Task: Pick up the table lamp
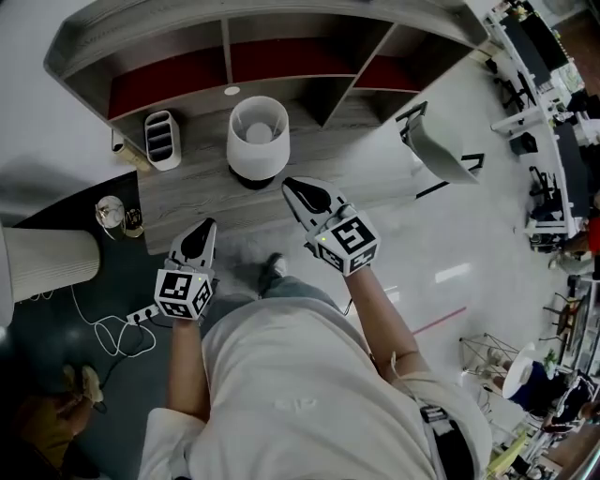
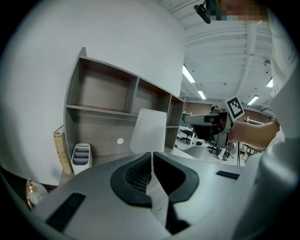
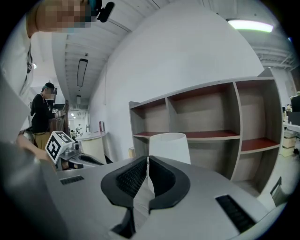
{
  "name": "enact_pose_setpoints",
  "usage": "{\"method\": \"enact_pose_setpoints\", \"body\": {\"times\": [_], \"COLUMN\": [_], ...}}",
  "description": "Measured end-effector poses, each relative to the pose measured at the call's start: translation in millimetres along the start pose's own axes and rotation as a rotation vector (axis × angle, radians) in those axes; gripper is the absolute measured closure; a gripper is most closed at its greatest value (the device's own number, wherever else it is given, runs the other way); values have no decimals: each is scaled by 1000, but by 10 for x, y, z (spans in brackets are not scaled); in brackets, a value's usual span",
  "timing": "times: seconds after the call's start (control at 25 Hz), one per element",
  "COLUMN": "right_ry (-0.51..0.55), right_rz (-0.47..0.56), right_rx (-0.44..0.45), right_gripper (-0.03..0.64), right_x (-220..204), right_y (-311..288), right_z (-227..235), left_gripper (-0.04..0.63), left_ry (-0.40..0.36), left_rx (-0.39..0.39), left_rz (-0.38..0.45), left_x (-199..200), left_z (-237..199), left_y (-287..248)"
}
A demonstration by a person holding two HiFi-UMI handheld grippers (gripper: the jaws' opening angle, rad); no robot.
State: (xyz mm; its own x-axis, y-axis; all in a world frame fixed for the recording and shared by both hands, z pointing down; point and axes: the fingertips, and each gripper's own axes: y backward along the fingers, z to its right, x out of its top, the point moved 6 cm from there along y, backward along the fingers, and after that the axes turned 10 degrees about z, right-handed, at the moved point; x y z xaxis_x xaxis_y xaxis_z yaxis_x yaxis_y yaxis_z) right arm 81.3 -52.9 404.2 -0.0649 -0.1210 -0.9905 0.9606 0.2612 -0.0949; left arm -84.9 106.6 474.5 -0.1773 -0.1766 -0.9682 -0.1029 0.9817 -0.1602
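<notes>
Concealed, cropped and illegible items: desk area

Table lamp [image 2: 149,131]: in the left gripper view only the white shade shows, its lower part and base behind the left gripper [image 2: 151,155]; the same in the right gripper view, behind the right gripper [image 3: 147,161]; from the head view the shade covers the stem, a dark sliver of base showing at its near side. Shelf unit [image 1: 281,23]: top cut by the head view's upper edge. Pale ribbed cylinder [image 1: 47,264]: cut by the left edge, kind not told. Small glassy item [image 1: 114,216]: too small to identify. Book [image 2: 62,152]: spine lettering unreadable, foot behind the gripper body. Far desks [image 1: 548,112]: clutter too small to tell.
</notes>
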Motion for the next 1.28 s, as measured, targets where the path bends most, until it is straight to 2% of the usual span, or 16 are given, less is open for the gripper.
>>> {"method": "enact_pose_setpoints", "body": {"times": [0.24, 0.52, 0.68, 0.88, 1.04, 1.28], "right_ry": [20, 45, 61, 72, 79, 56], "right_rz": [-10, -17, -21, -24, -23, -19], "right_rx": [46, 39, 3, -68, -116, -200], "right_gripper": [586, 585, 586, 586, 586, 585], "right_x": [111, 237, 282, 370, 440, 451], "right_y": [-162, -306, -396, -535, -636, -731], "right_z": [276, 398, 393, 412, 391, 375], "left_gripper": [578, 570, 489, 441, 375, 297], "left_ry": [20, 22, 29, 45, 45, -17], "left_rx": [35, -22, -80, -141, -177, -259], "left_rz": [-29, -54, -85, -120, -147, -156], "left_x": [-199, -419, -607, -808, -955, -1108], "left_z": [-27, -174, -300, -485, -601, -723], "left_y": [-311, -706, -882, -1106, -1268, -1542]}}
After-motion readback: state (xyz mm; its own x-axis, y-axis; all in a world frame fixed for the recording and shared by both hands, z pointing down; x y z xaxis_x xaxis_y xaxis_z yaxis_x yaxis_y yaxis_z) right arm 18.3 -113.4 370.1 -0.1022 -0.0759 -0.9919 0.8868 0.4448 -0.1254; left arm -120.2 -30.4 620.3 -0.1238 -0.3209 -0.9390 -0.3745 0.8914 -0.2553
